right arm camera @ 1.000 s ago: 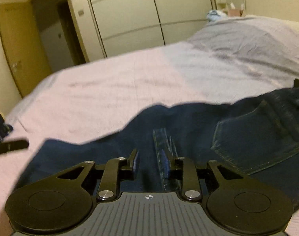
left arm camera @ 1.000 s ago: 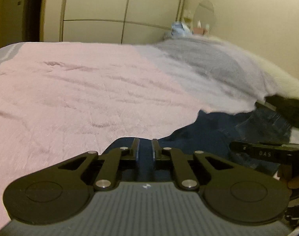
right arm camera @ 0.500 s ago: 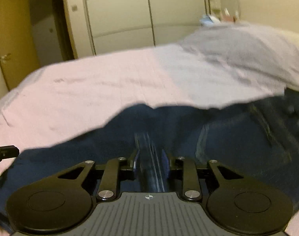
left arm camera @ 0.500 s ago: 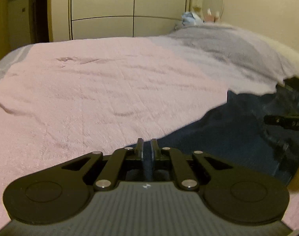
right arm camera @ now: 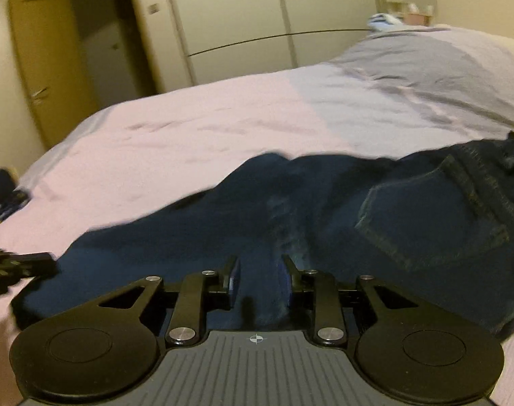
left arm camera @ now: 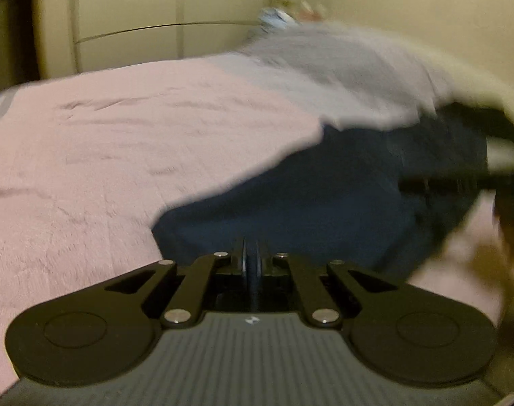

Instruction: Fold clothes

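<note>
A: Biggest first. We've got the bed (right arm camera: 196, 135), pink cover, grey at the far end, with the jeans (right arm camera: 409, 223) lying on its near side.

B: How far along?

A: We can't settle it. The jeans lie as one dark band across the bed, back pocket (right arm camera: 429, 216) up, no neat stack visible. That fits a lengthwise fold just made or a pair only being straightened.

B: Claws?

A: Left claw (left arm camera: 251, 260): we see the fingers pressed together on a thin edge of denim. Right claw (right arm camera: 258, 277): fingers a little apart, clamped on a thicker bunch of denim along the seam.

B: View differences?

A: Right view gives us the pocket, waistband stitching and a doorway (right arm camera: 101, 54). Left view is blurred and shows neither; we get a dark shape at its right edge, too smeared to name.
</note>
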`<state>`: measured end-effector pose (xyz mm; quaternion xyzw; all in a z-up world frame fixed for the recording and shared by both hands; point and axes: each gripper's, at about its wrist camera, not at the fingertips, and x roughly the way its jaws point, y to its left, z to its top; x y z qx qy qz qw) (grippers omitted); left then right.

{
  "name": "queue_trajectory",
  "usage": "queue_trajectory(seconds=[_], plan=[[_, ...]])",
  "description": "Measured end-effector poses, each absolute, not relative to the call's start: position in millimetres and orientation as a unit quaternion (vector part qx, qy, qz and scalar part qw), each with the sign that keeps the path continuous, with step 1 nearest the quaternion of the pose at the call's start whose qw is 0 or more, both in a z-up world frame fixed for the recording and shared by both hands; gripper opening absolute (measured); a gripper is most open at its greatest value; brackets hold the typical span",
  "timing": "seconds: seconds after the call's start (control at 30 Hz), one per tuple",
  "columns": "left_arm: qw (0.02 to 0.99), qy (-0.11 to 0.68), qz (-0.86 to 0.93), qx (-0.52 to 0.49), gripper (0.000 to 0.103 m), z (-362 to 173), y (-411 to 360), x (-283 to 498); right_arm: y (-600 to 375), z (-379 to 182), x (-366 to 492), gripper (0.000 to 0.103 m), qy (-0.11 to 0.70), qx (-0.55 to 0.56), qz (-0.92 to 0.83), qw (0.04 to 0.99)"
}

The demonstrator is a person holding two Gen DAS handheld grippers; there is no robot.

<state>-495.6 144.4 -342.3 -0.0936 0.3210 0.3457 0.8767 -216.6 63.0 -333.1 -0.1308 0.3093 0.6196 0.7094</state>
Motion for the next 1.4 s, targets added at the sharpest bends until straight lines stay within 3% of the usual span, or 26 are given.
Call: queue_trajectory(seconds=[0.1, 0.37, 0.57, 1.1, 1.3, 1.4], plan=[[0.872, 0.324, 0.352, -0.107, 0.004, -358.6, 138.4, -501.0, 58.5, -355.0, -230.6, 0.027, 0.296, -0.176, 0.626, 0.699], [0.858, 0.317, 0.391, -0.1, 0.005, -342.7, 126.9, -504.4, 44.2, -333.4, -235.2, 0.028, 0.277, -0.176, 0.608, 0.723], [0.84, 0.318, 0.425, -0.112, 0.004, -345.2, 119.0, -496.5, 45.6, -344.3, -247.5, 0.028, 0.258, -0.24, 0.589, 0.727], [0.797, 0.352, 0.475, -0.124, 0.009, -338.1, 82.8, -471.8, 12.1, -351.8, -242.4, 0.028, 0.289, -0.224, 0.588, 0.721], [0.794, 0.326, 0.489, -0.152, 0.014, -297.9, 47.8, -480.9, -20.1, -318.8, -247.5, 0.029, 0.313, -0.198, 0.572, 0.732], [0.785, 0.333, 0.494, -0.169, 0.022, -289.2, 31.6, -484.5, -40.5, -305.8, -251.8, 0.054, 0.319, -0.178, 0.566, 0.739]])
